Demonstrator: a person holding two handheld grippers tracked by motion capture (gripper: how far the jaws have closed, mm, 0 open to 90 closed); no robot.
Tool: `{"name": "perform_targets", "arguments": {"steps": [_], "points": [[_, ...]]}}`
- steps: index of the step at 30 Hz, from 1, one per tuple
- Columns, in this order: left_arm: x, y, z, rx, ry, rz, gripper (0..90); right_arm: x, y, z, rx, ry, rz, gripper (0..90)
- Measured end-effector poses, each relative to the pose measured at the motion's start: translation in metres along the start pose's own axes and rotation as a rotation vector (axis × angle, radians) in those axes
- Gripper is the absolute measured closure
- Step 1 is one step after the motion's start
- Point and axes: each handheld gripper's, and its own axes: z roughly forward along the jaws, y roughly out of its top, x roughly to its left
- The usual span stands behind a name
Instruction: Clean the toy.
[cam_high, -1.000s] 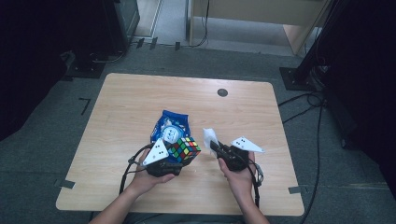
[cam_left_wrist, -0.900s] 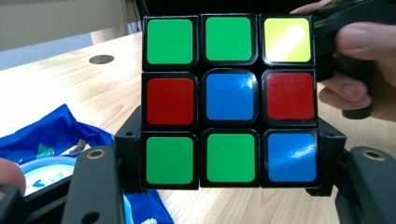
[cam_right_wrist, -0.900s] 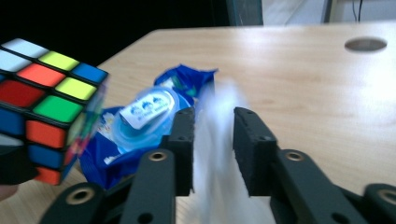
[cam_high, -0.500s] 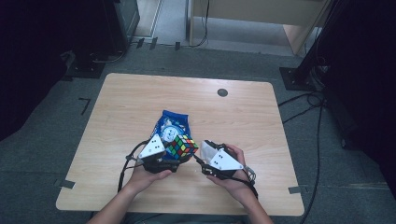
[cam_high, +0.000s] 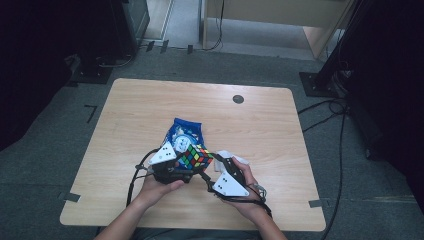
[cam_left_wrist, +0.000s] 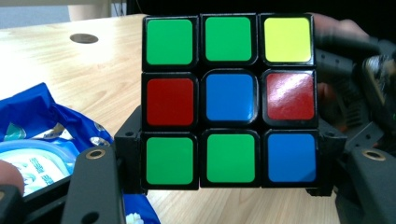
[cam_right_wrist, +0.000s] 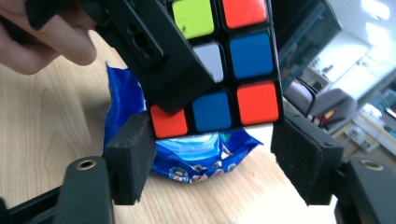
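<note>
A scrambled Rubik's cube (cam_high: 196, 156) hangs just above the wooden table (cam_high: 150, 110) near its front edge. My left gripper (cam_high: 190, 165) is shut on it. In the left gripper view the cube (cam_left_wrist: 229, 100) sits between the two black jaws of the left gripper (cam_left_wrist: 229, 158), pressed at both lower sides. My right gripper (cam_high: 212, 161) has come in from the right. In the right gripper view the right gripper (cam_right_wrist: 212, 158) stands open. Its wide-set jaws flank the bottom corners of the cube (cam_right_wrist: 233, 60), and I cannot tell whether they touch it.
A blue snack packet (cam_high: 182, 132) lies on the table right behind and under the cube. Something white (cam_high: 227, 154) sits by the right hand. A round black grommet (cam_high: 238, 99) is set in the table's far side. Cables trail off the front edge.
My right gripper has swung left, from beside the white thing up to the cube. The left gripper still holds the cube in about the same spot.
</note>
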Motion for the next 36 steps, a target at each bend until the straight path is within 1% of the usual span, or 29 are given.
{"name": "perform_targets", "arguments": {"steps": [1,2,3,4,5,6,7,8,9,10,11,12,13,14,15,16,18,19,21,22,27,31,32,33,35,36], "points": [[0.001,0.001,-0.001,-0.009,-0.012,-0.016,33.9,0.003,-0.001,-0.001,-0.012,0.011,0.03,69.2],[0.0,0.002,-0.002,-0.011,-0.005,-0.008,33.9,0.006,-0.001,-0.001,-0.014,0.007,0.077,71.0],[-0.001,0.002,-0.002,-0.004,0.008,0.011,34.0,0.008,-0.001,0.0,-0.012,-0.011,0.109,70.1],[-0.002,0.002,-0.002,-0.003,0.013,0.019,34.0,0.01,0.002,0.0,-0.016,-0.019,0.139,66.1],[-0.002,0.002,-0.003,-0.005,0.012,0.016,34.0,0.011,0.004,0.001,-0.006,-0.014,0.154,62.5],[0.0,0.002,-0.003,-0.005,0.004,0.005,34.0,0.011,0.005,0.002,-0.006,0.001,0.158,58.1],[0.0,0.002,-0.004,-0.005,0.006,0.002,34.0,0.01,0.004,0.002,-0.002,0.016,0.148,55.7],[0.001,0.002,-0.004,-0.004,0.007,0.002,34.0,0.009,0.003,0.003,0.025,0.005,0.128,54.5],[0.002,0.002,-0.004,-0.002,0.004,0.002,34.0,0.007,0.0,0.003,0.054,-0.022,0.103,52.8],[0.002,0.002,-0.004,-0.001,0.002,0.001,34.0,0.004,-0.004,0.003,0.066,-0.037,0.102,50.7],[0.002,0.002,-0.003,0.002,0.004,0.006,34.0,-0.001,-0.007,0.002,0.066,-0.053,0.101,49.0],[0.001,0.002,-0.003,0.008,0.005,0.011,34.0,-0.006,-0.009,0.001,0.063,-0.07,0.089,46.3],[0.001,0.001,-0.002,0.014,-0.001,0.012,34.0,-0.01,-0.009,-0.001,0.068,-0.085,0.062,45.5],[0.0,0.001,-0.001,0.021,-0.008,0.015,34.0,-0.013,-0.009,-0.002,0.067,-0.105,0.024,45.4],[0.0,0.0,0.0,0.029,-0.011,0.021,34.0,-0.015,-0.008,-0.004,0.055,-0.112,-0.001,44.6],[0.0,0.0,0.001,0.038,-0.015,0.022,34.0,-0.017,-0.007,-0.006,0.039,-0.114,-0.015,44.5],[-0.001,-0.001,0.003,0.048,-0.026,0.02,34.0,-0.018,-0.005,-0.009,-0.002,-0.101,-0.063,44.7],[-0.001,-0.001,0.003,0.051,-0.032,0.019,34.0,-0.016,-0.004,-0.009,-0.013,-0.095,-0.106,45.2],[-0.001,0.0,0.003,0.059,-0.045,0.018,34.0,-0.013,-0.004,-0.009,0.001,-0.094,-0.174,45.3],[-0.001,0.0,0.003,0.062,-0.046,0.02,34.0,-0.012,-0.004,-0.009,-0.002,-0.092,-0.19,45.8],[-0.001,0.001,0.002,0.054,-0.051,0.007,33.9,-0.008,-0.002,-0.008,0.0,-0.085,-0.212,47.4],[-0.002,0.0,0.003,0.054,-0.046,0.015,33.9,0.001,0.0,-0.004,0.003,-0.049,-0.222,48.3],[-0.002,0.0,0.003,0.051,-0.037,0.021,33.9,0.004,0.001,-0.003,0.002,-0.041,-0.209,47.5],[-0.003,0.0,0.003,0.05,-0.028,0.024,33.9,0.007,0.002,-0.002,0.008,-0.044,-0.196,47.6],[-0.002,0.0,0.003,0.048,-0.025,0.028,33.9,0.008,0.002,0.0,0.013,-0.046,-0.156,47.6],[-0.003,0.0,0.003,0.045,-0.015,0.03,33.9,0.009,0.003,0.0,0.013,-0.047,-0.132,47.8]]}}
